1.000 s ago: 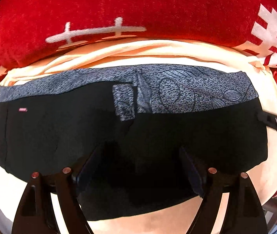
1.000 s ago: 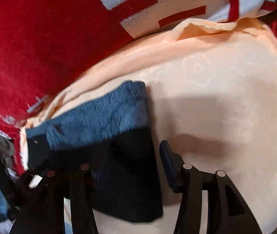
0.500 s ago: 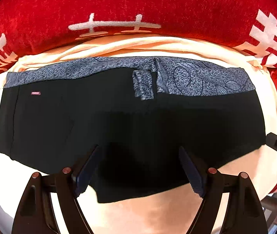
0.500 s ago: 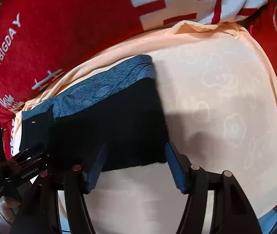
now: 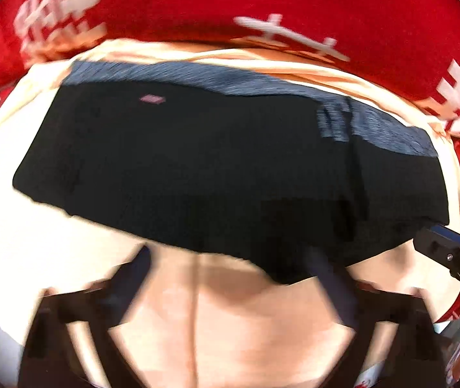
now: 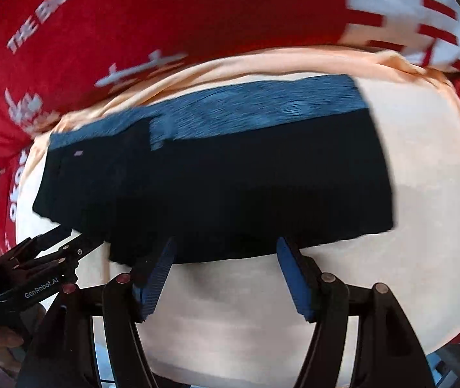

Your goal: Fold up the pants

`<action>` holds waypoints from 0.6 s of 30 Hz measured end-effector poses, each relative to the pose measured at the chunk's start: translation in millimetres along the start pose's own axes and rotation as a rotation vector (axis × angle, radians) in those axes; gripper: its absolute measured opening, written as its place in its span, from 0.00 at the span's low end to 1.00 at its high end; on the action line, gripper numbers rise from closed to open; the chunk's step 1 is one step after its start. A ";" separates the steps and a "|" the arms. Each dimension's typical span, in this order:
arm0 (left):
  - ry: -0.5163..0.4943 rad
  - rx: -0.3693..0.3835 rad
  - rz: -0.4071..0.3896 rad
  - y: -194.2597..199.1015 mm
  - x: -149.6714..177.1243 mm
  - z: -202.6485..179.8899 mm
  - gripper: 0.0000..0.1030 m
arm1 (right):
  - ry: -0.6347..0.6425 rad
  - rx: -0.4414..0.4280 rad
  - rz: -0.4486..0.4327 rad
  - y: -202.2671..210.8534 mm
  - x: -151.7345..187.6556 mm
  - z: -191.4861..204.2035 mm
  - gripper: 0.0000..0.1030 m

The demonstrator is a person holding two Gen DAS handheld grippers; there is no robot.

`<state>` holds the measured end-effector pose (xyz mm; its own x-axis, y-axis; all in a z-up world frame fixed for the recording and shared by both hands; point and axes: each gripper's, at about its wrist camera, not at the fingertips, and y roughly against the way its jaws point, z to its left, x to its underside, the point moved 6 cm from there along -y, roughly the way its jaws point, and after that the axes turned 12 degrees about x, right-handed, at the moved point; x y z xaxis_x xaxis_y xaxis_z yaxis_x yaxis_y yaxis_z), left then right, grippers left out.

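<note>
The black pants (image 5: 217, 174) with a grey patterned waistband (image 5: 230, 80) lie folded flat on a peach sheet (image 5: 230, 317); they also show in the right wrist view (image 6: 230, 187). My left gripper (image 5: 233, 268) is open and empty, hovering just in front of the pants' near edge. My right gripper (image 6: 223, 258) is open and empty at the pants' near edge. The right gripper also shows at the right edge of the left wrist view (image 5: 449, 252), and the left gripper shows at the left of the right wrist view (image 6: 52, 249).
A red blanket with white lettering (image 5: 230, 6) rises behind the sheet, and it also shows in the right wrist view (image 6: 165, 16). Peach sheet (image 6: 423, 210) lies bare to the right of the pants.
Both grippers have pulled back from the pants, which now lie released on the sheet. The left view has swung so the pants sit further away and to the right.
</note>
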<state>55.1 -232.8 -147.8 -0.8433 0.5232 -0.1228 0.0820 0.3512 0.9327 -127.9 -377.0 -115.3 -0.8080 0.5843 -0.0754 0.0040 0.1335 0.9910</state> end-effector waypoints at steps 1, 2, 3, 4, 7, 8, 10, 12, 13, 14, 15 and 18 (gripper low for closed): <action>0.013 0.008 -0.009 0.9 1.9 4.4 1.00 | 0.013 -0.004 0.002 -0.1 0.6 7.6 0.68; 0.025 0.013 -0.015 0.8 3.1 7.4 1.00 | 0.027 -0.007 0.004 -0.7 0.8 16.4 0.68; 0.037 0.011 -0.019 2.5 5.1 14.0 1.00 | 0.050 -0.011 0.008 -1.4 0.9 28.8 0.70; 0.049 0.007 -0.022 5.1 7.7 21.0 1.00 | 0.065 -0.014 0.010 -1.9 1.3 36.5 0.72; 0.104 -0.002 -0.025 13.9 8.2 52.9 1.00 | 0.119 -0.012 0.016 -4.4 3.5 63.0 0.74; 0.120 -0.006 -0.025 14.1 8.2 57.7 1.00 | 0.133 -0.009 0.019 -5.4 5.0 70.5 0.74; 0.158 -0.022 -0.020 13.1 5.2 68.2 1.00 | 0.157 -0.010 0.030 -7.9 7.5 84.9 0.74; 0.187 -0.044 -0.021 13.8 5.9 81.9 1.00 | 0.177 -0.008 0.046 -11.3 10.3 98.0 0.74; 0.197 -0.047 -0.024 12.9 4.9 89.3 1.00 | 0.184 -0.007 0.052 -12.9 10.9 102.5 0.74; 0.208 -0.047 -0.023 13.9 5.1 96.7 1.00 | 0.193 -0.006 0.057 -14.4 11.5 107.3 0.74; 0.214 -0.048 -0.021 13.6 5.2 100.8 1.00 | 0.205 -0.003 0.061 -15.4 12.6 113.1 0.74; 0.233 -0.036 -0.016 15.3 6.3 113.7 1.00 | 0.235 0.003 0.067 -16.1 14.9 125.6 0.74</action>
<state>111.5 -135.8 -172.8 -0.9444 0.3234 -0.0598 0.0525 0.3279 0.9433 -66.0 -269.9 -146.2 -0.9206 0.3900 0.0181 0.0633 0.1031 0.9927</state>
